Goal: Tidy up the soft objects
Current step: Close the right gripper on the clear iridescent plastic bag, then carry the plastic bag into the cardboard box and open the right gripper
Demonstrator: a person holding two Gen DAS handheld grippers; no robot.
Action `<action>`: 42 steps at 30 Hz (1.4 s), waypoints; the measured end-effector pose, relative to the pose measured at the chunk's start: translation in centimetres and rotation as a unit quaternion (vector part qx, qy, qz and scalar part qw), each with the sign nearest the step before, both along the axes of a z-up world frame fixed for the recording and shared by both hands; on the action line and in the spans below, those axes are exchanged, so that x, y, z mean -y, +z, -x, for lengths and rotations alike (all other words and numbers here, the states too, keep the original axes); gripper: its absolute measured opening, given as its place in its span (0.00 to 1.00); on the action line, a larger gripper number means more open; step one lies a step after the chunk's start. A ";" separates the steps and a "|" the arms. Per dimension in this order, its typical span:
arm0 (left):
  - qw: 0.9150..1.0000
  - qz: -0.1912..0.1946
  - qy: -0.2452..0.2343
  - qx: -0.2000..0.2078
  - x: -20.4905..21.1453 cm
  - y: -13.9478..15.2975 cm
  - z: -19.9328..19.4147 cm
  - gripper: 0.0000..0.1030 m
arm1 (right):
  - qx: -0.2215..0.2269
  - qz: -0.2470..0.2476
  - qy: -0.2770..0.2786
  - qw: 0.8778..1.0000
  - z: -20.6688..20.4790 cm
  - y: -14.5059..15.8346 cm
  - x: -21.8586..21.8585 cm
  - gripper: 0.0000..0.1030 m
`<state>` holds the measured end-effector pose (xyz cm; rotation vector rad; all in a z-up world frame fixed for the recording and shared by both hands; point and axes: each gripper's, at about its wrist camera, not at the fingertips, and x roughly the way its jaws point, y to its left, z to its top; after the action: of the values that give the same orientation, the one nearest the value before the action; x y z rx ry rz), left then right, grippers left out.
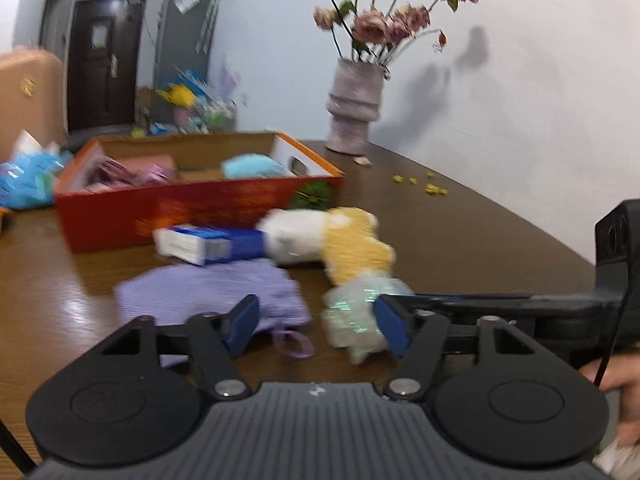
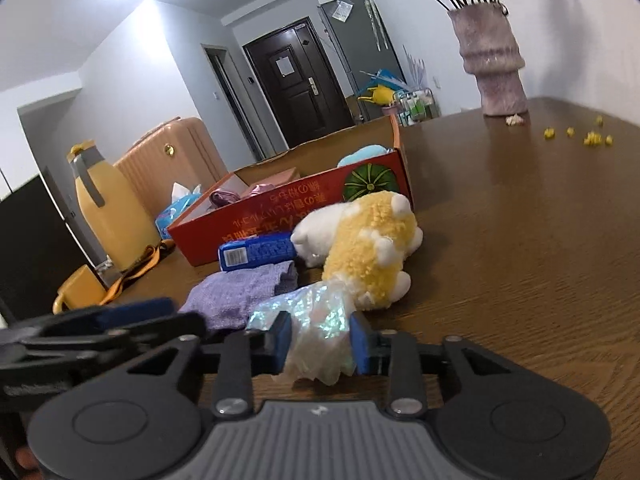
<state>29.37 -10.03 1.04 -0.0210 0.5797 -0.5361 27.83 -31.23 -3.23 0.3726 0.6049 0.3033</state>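
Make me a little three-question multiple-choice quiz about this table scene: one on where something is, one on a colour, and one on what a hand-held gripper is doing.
1. Where does the plush toy lie?
A. inside the red box
B. on the table in front of the red box
C. beside the vase

2. What colour is the folded cloth?
A. purple
B. green
C. black

3. What is the state of the right hand-held gripper?
A. wide open over bare table
B. out of sight
C. its two blue pads sit either side of the shiny plastic bag

Answers:
1 B, the toy rests on the wooden table, just outside the wall of the red box.
2 A, the cloth is plainly purple in both views.
3 C, the shiny plastic bag sits between the pads; whether they are squeezing it I cannot tell.
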 end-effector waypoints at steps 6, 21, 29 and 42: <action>0.999 0.020 -0.021 -0.045 1.8 -1.6 -1.3 0.10 | -0.004 -0.016 0.012 1.000 -0.3 -0.1 0.5 0.11; 0.998 0.047 -0.031 0.008 -1.4 1.9 4.1 0.04 | 0.045 -0.010 0.021 0.999 4.6 3.8 -2.2 0.09; 0.997 0.064 -0.008 0.032 -2.4 7.7 -2.8 0.04 | 0.098 0.006 0.026 0.995 -2.3 9.7 -3.4 0.08; 0.988 0.075 0.096 -0.097 -3.5 6.2 -31.8 0.04 | -0.080 -0.027 0.010 0.996 -34.8 7.8 -5.3 0.08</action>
<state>61.17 -6.53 7.28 -0.2712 0.7177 -0.3898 62.65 -25.98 4.61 0.4450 0.7584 0.3114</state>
